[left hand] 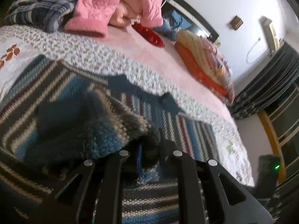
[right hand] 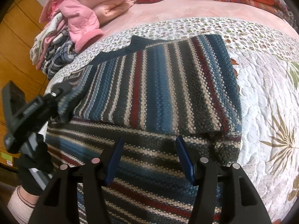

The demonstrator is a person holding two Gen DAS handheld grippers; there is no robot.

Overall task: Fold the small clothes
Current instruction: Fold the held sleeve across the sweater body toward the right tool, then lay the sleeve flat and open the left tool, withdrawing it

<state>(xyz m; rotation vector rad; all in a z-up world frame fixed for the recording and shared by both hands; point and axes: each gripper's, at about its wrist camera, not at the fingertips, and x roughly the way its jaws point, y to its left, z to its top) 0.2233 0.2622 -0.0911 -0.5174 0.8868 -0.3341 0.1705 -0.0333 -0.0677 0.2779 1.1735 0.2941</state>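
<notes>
Gripping the sweater [right hand: 160, 85] edge, left hand-held gripper [right hand: 59, 91] should carry it flat across; right hand-held gripper [right hand: 149, 158] hovers wide, empty.

Your sweater [right hand: 158, 85] is knit in blue, dark grey, cream and dark red stripes, with a plain navy collar. The quilt [right hand: 261, 85] under it is white with small floral print and tan leaf motifs. Beyond the sweater you have a pink jacket [right hand: 82, 20], a navy plaid garment [left hand: 39, 5] and orange bedding [left hand: 201, 63].
</notes>
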